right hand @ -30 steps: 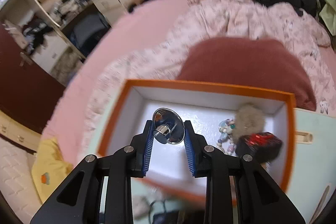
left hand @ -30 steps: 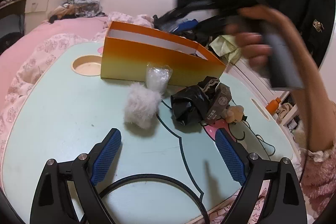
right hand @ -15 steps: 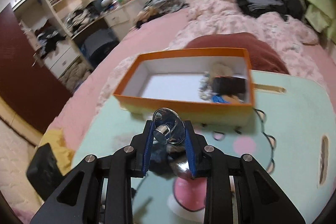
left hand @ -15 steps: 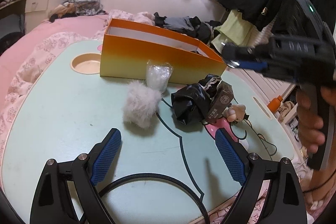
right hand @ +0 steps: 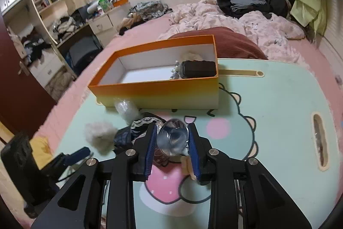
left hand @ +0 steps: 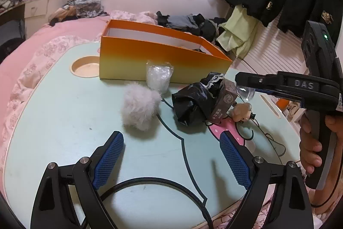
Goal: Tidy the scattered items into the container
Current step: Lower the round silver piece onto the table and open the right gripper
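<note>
Lying with its long axis running left to right across the pale green table (right hand: 278,100), behind the scattered items: the orange box (right hand: 158,92), open side up. Holding 3 things bunched at its right end: a black case (right hand: 198,69) lying lengthwise, a pale fluffy lump (right hand: 190,56) behind it, and a small beaded piece (right hand: 174,72) at the case's left; the left half showing only bare white floor. Sitting in front of the box, left to right: a grey fur pompom (left hand: 139,108), a clear crinkled bag (left hand: 159,76) touching the box wall, a crumpled black cloth (left hand: 193,104) with a lace edge, a brown carton (left hand: 224,102) leaning on the cloth, and a small tan toy (left hand: 242,113). Hovering low over the near table with its blue pads spread wide and nothing between them: the left gripper (left hand: 171,157). Reaching in from the right above the cloth and carton: the right gripper (right hand: 172,140), jaws narrow and opening, with a clear suction cup (right hand: 172,138) between the pads, its flared face turned toward the camera; pad contact impossible to tell.
</note>
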### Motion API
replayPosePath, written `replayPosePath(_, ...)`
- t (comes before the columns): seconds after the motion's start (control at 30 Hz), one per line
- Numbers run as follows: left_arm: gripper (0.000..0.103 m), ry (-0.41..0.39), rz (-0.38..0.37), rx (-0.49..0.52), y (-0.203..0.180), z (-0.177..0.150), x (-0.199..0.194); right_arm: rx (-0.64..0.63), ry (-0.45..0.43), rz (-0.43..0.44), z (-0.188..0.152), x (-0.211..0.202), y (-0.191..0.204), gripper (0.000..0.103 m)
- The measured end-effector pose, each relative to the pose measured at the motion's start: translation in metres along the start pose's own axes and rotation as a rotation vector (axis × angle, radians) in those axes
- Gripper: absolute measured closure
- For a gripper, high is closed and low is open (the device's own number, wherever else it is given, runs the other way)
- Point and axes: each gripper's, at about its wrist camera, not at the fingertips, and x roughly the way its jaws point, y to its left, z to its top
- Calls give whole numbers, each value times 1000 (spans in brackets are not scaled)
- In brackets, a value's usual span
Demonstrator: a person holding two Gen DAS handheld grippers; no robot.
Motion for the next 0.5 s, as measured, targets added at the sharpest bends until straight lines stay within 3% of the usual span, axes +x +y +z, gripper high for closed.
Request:
replayPosePath(0.1, 12, 4, 1, -1, 0, 0, 1, 20, -29, 1, -2, -8, -5, 47)
replayPosePath(0.17, 12, 1, 2, 4, -1, 1, 1, 33, -69, -14, -4, -15, -8, 40)
replayPosePath(0.4, 12, -11, 20, 50, -9, 23, -3, 110, -142, -10, -15, -36, -34, 40)
replayPosePath(0.5, 12, 3, -27, 26, -12, 51, -2, 135, -137, -15, -20, -37, -44, 40)
